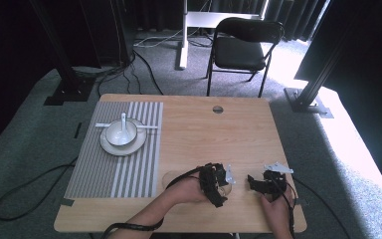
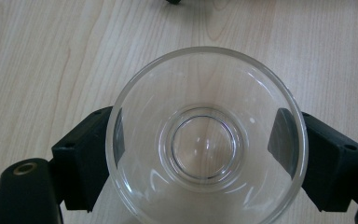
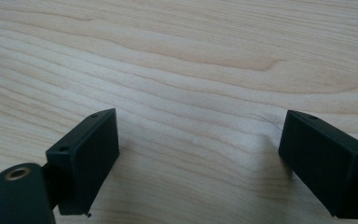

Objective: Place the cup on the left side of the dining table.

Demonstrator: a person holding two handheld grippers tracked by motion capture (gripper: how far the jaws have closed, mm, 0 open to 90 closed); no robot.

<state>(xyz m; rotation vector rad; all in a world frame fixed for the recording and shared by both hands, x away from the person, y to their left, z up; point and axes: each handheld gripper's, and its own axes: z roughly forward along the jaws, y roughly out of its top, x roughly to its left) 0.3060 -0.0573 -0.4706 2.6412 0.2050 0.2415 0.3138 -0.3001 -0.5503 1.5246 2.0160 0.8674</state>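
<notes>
Near the table's (image 1: 189,124) front edge, well right of the striped mat (image 1: 114,159), I am clamping my left gripper (image 2: 205,140) onto the clear glass bowl (image 2: 205,135) (squeezing gently, walls centred between pads), right gripper (image 3: 200,154) idling wide open beside it.

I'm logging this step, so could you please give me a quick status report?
Left gripper shut on glass, upright on table. Right gripper open, nothing between jaws. Bowl and plate far left, nothing in the way.
</notes>
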